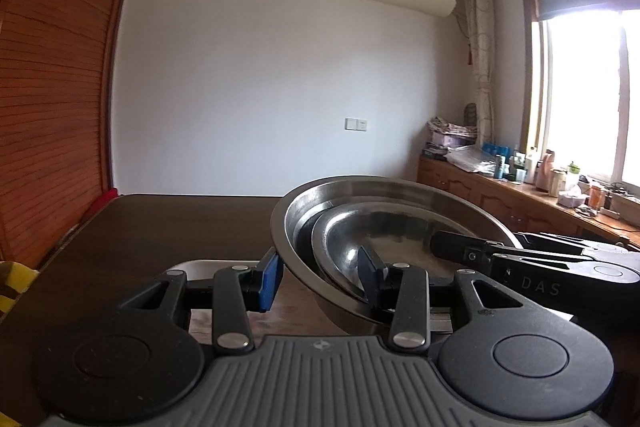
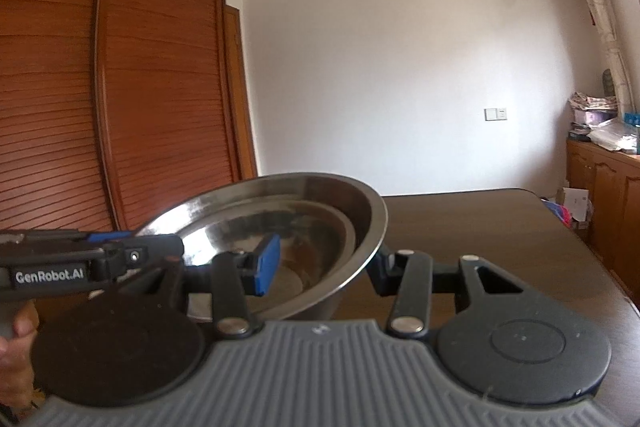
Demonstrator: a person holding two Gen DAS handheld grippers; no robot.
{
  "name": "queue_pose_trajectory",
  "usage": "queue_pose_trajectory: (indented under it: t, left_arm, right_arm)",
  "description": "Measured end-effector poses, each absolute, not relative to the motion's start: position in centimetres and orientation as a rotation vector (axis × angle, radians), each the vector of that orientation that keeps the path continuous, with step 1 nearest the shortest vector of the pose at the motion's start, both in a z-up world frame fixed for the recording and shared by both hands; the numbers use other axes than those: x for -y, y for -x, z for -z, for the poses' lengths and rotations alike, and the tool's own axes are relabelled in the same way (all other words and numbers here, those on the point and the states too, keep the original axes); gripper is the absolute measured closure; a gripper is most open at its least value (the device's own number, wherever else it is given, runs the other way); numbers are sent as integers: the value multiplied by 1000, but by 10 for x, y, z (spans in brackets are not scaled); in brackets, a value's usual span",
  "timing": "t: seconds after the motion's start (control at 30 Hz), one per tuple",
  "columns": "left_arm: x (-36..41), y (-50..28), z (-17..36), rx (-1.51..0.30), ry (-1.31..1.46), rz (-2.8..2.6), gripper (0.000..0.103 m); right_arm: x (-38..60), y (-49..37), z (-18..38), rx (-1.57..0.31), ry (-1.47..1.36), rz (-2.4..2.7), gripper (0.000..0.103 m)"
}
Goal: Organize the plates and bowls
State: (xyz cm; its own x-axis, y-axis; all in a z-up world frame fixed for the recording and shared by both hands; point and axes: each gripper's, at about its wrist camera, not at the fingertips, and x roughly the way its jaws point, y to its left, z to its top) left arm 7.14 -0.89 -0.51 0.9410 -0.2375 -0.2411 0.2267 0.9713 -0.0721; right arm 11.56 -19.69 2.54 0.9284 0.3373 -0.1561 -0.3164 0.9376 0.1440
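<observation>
A large steel bowl (image 1: pixel 400 199) holds a smaller steel bowl (image 1: pixel 352 247) nested inside it, above the dark wooden table (image 1: pixel 168 227). My left gripper (image 1: pixel 320 281) straddles the near left rim, one blue pad outside, one inside; the jaws stand wide and I cannot tell whether they press the rim. In the right wrist view the large bowl (image 2: pixel 304 195) tilts, and my right gripper (image 2: pixel 324 263) straddles its right rim the same way. The left gripper's body (image 2: pixel 80 267) reaches in from the left.
A flat steel plate (image 1: pixel 208 265) lies on the table behind the left fingers. A wooden slatted wardrobe (image 2: pixel 120 87) stands to the left. A cluttered wooden sideboard (image 1: pixel 560 195) runs under the window on the right.
</observation>
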Motion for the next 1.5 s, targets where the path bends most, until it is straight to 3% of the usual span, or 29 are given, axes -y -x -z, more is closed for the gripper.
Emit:
queue_pose_trajectory:
  t: [0.7, 1.5]
  left_arm:
    - [-52, -78, 14, -269, 73, 98, 32]
    - [-60, -84, 24, -289, 70, 93, 32]
  right_arm:
    - [136, -125, -21, -220, -81, -479, 55]
    - [127, -134, -20, -264, -68, -486, 55]
